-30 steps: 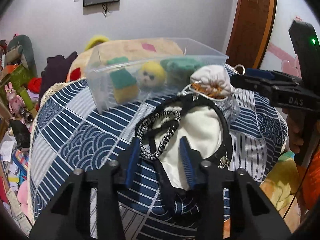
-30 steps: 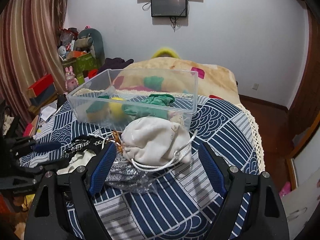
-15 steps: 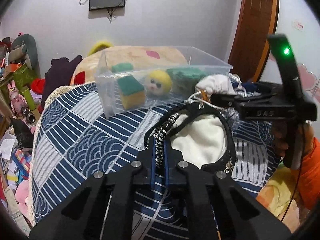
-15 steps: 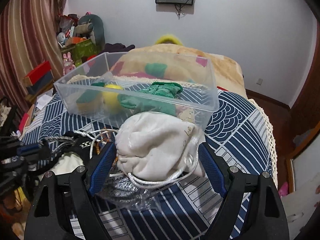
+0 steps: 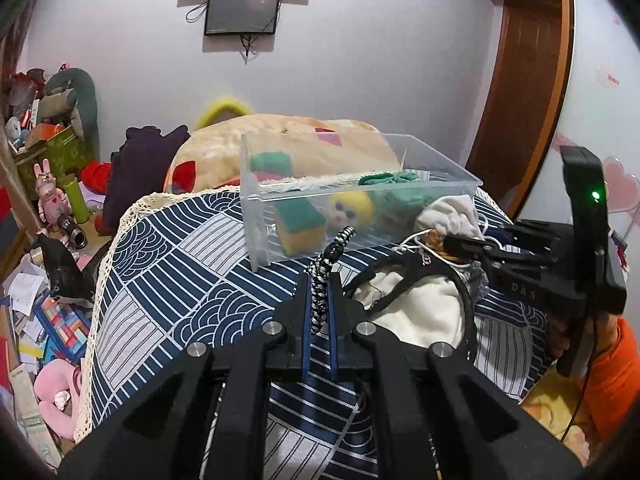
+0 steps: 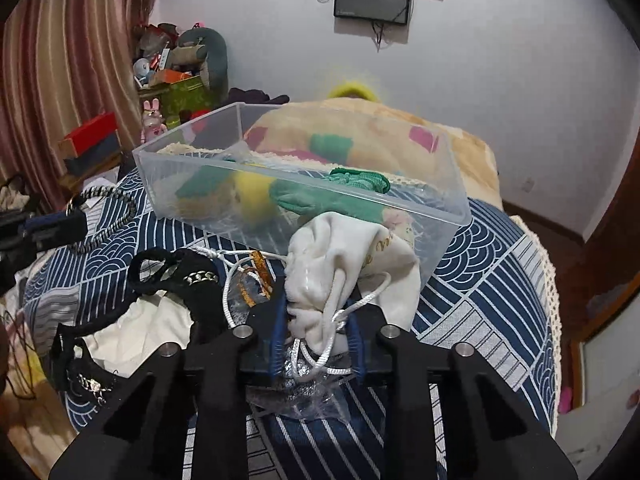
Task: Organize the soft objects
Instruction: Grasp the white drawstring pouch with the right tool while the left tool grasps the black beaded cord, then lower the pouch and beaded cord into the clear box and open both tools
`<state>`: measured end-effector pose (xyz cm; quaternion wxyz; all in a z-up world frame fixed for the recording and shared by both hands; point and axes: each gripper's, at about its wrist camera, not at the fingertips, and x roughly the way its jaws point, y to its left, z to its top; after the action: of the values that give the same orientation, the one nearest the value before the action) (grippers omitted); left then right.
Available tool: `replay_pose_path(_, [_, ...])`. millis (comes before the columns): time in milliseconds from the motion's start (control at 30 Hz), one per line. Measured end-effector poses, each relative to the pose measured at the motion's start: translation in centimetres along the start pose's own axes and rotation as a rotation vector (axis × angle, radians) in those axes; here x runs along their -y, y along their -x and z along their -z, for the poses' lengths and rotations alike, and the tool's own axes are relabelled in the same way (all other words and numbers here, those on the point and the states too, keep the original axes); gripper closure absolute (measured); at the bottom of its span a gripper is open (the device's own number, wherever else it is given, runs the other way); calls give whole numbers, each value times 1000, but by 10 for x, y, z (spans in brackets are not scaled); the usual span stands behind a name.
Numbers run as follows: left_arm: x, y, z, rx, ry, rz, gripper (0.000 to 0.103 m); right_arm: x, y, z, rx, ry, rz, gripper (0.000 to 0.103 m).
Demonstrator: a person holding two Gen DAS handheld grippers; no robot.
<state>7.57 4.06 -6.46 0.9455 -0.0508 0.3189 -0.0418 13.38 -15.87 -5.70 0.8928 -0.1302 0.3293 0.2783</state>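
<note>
both claws have gone from spread a second ago to clamped. the right gripper (image 6: 316,330) now pinches the cream drawstring cloth pouch (image 6: 352,264), raised against the near wall of the clear rectangular plastic bin (image 6: 436,240), with crinkled clear plastic wrap (image 6: 296,396) under it. the left gripper (image 5: 319,312) is pressed together on the black-and-white braided cord loop (image 5: 328,268), which now stands up between its jaws, in front of the bin. judging by this, both soft items look ready to go into the bin, where a green-and-yellow sponge (image 5: 300,226), a yellow plush ball (image 5: 350,210) and a green knitted glove (image 6: 336,196) already lie.

the surface is a navy-and-white wave-patterned cloth (image 5: 168,280) with a lace edge; a cream garment with black trim (image 5: 420,312) lies on it. beyond, a white wall carries a dark wall-mounted screen (image 5: 242,10), and clutter crowds the floor.
</note>
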Motion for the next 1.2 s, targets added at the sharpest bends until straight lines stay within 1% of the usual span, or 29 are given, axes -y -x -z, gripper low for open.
replay_pose_path(200, [-4, 1, -5, 9, 12, -6, 97, 2, 25, 0, 51, -30, -34, 82])
replay_pose_path(300, [-6, 3, -9, 21, 19, -7, 97, 3, 43, -5, 99, -31, -34, 82])
replay_pose_path(467, [-7, 11, -21, 62, 30, -14, 97, 3, 61, -18, 167, -34, -38, 82])
replay_pose_path(567, [-7, 14, -31, 89, 26, -27, 97, 3, 68, -26, 208, -36, -25, 82])
replay_pose_path(700, [-8, 16, -46, 129, 22, -45, 97, 6, 70, -39, 253, -47, -16, 82])
replay_pose_path(867, [-10, 11, -64, 167, 25, -58, 97, 10, 68, -53, 284, -62, -8, 82])
replay_pose_path(1067, [-15, -2, -77, 171, 28, -71, 97, 12, 54, -68, 296, -83, -8, 81])
replay_pose_path(1200, [-20, -14, -83, 157, 41, -65, 97, 11, 48, -74, 296, -85, -7, 81])
